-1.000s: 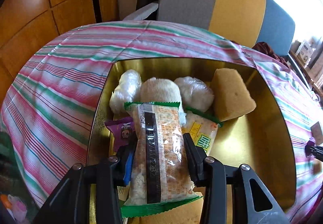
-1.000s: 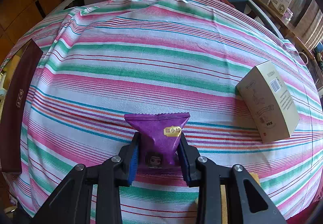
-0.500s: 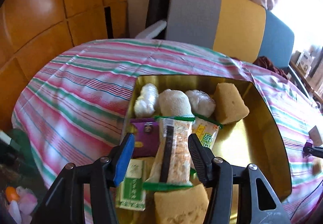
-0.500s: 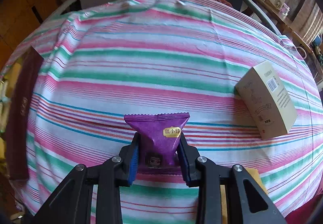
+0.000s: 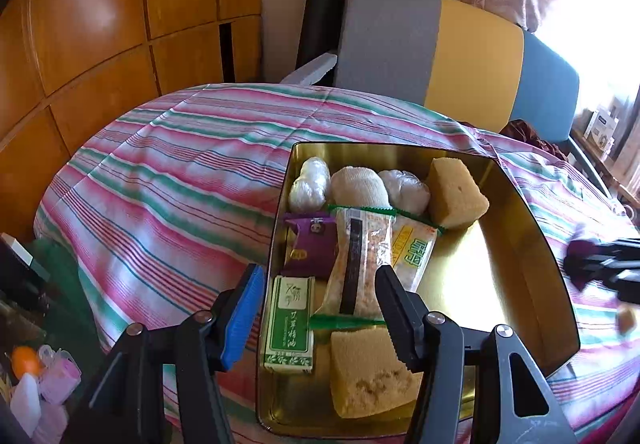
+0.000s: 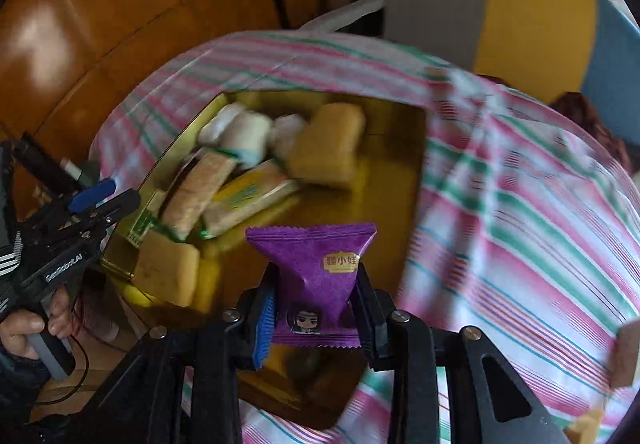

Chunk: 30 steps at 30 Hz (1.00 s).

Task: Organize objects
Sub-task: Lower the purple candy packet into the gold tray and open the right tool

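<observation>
Left claw (image 5: 318, 308) hangs over the near end of the gold tin (image 5: 532, 228), jaws opening w/ nothing pinched. The long rice-cracker pack (image 5: 360, 260) lies flat in the tin just ahead of the tips, not gripped.

Tin contents from my left cam: three white wrapped buns (image 5: 360, 187) across the 12 o'clock end, a yellow sponge block (image 5: 456, 191) at about 1, a small purple packet (image 5: 310, 246) at 10 right beside the cracker pack, a yellow-green packet (image 5: 414, 252) tucked under its right edge, a green-white box (image 5: 290, 324) at 8 and another sponge block (image 5: 372, 372) at 6. Right half of the tin is bare metal.

Right claw (image 6: 316, 308) is clamped tight on a purple snack pouch (image 6: 316, 268), pouch standing upright btwn the pads, hovering over the tin's near edge. View is pretty blurry tbh. The tin sits on a table w/ a striped cloth (image 5: 168, 179). At 9 o'clock in the right cam I can see the other claw and the hand (image 6: 32, 320) on its grip.
</observation>
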Available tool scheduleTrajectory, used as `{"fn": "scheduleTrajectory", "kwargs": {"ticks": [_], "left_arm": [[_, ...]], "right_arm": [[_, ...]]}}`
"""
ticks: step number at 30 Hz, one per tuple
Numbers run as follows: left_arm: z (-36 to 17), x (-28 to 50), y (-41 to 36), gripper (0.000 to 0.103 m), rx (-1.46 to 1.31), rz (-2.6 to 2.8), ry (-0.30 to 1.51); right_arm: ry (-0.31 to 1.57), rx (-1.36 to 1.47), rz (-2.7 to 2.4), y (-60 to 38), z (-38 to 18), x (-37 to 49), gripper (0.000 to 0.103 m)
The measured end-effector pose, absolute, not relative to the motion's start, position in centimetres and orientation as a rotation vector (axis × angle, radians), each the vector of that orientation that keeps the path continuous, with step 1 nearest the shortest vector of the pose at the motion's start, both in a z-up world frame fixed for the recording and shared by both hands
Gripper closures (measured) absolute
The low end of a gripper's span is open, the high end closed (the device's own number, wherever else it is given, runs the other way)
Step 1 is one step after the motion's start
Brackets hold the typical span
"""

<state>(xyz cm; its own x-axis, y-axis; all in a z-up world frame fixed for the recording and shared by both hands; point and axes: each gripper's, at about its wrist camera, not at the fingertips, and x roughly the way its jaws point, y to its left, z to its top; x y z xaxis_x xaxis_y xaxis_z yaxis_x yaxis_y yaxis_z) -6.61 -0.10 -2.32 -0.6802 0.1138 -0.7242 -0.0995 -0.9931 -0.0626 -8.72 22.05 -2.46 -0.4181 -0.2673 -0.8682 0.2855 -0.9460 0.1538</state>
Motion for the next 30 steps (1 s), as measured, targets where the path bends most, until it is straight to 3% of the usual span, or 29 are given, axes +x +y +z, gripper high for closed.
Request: {"fn": "scheduleTrajectory", "kwargs": {"ticks": [13,18,30], "left_arm": [[-2.7,-6.1,-1.2,0.035,-1.204,2.799,-0.048],[-2.5,-6.0,-1.4,0.033,-1.200,2.823,-0.036],[-0.7,-4.6,-0.3,0.029,-1.104,2.865,0.045]], "right_arm": [[0.070,1.625,-2.264,14.0,-8.8,-11.6,0.067],[0.048,1.609,-2.268,14.0,-8.8,-11.1,0.060],[-0.057,1.496,-2.404,18.1,-5.6,-7.5,0.059]]}}
